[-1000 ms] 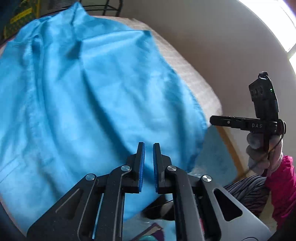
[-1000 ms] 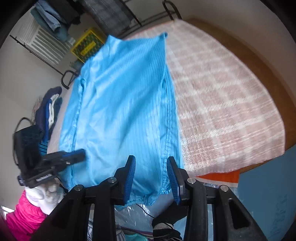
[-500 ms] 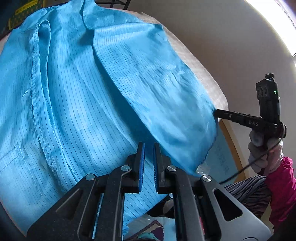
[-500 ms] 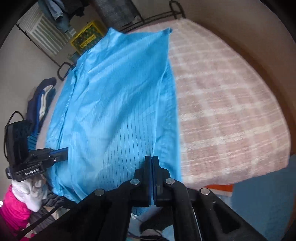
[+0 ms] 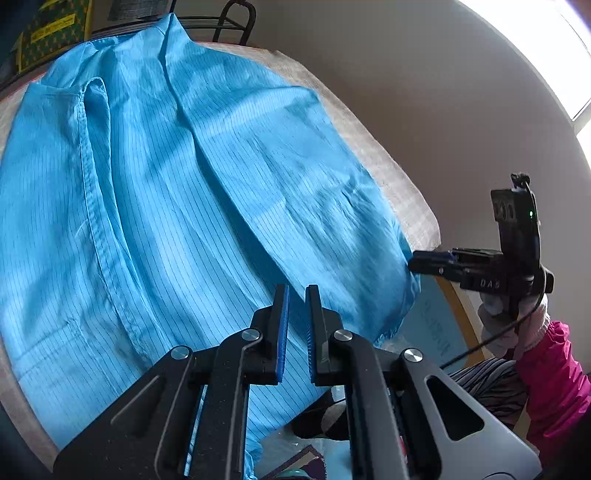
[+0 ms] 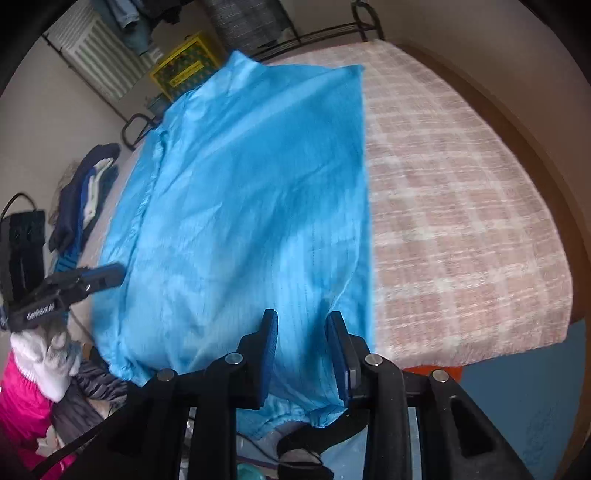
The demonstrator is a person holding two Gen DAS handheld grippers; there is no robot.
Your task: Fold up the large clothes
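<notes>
A large light-blue pinstriped garment (image 5: 166,203) lies spread on the bed, one side panel folded over along a straight edge (image 6: 364,206). My left gripper (image 5: 297,291) hovers above the garment's near part, its blue pads almost together with nothing between them. My right gripper (image 6: 303,319) hangs over the near hem, its jaws opening; the cloth lies under the fingers and the pads do not press on it. From the left wrist view, the right gripper (image 5: 417,264) sits at the garment's right edge. The left gripper (image 6: 110,273) shows at the garment's left edge.
The bed has a pink checked cover (image 6: 461,221), bare to the right of the garment. Dark-blue clothes (image 6: 85,192) lie at the bed's left. A yellow crate (image 6: 183,72), a radiator (image 6: 96,62) and a black rack (image 6: 332,29) stand behind. A pink sleeve (image 5: 554,369) is near.
The right jaws were apart, closed fully at the garment's near hem half a second ago, and now stand apart again. The folded panel now lies flatter. The left gripper's jaws have not changed.
</notes>
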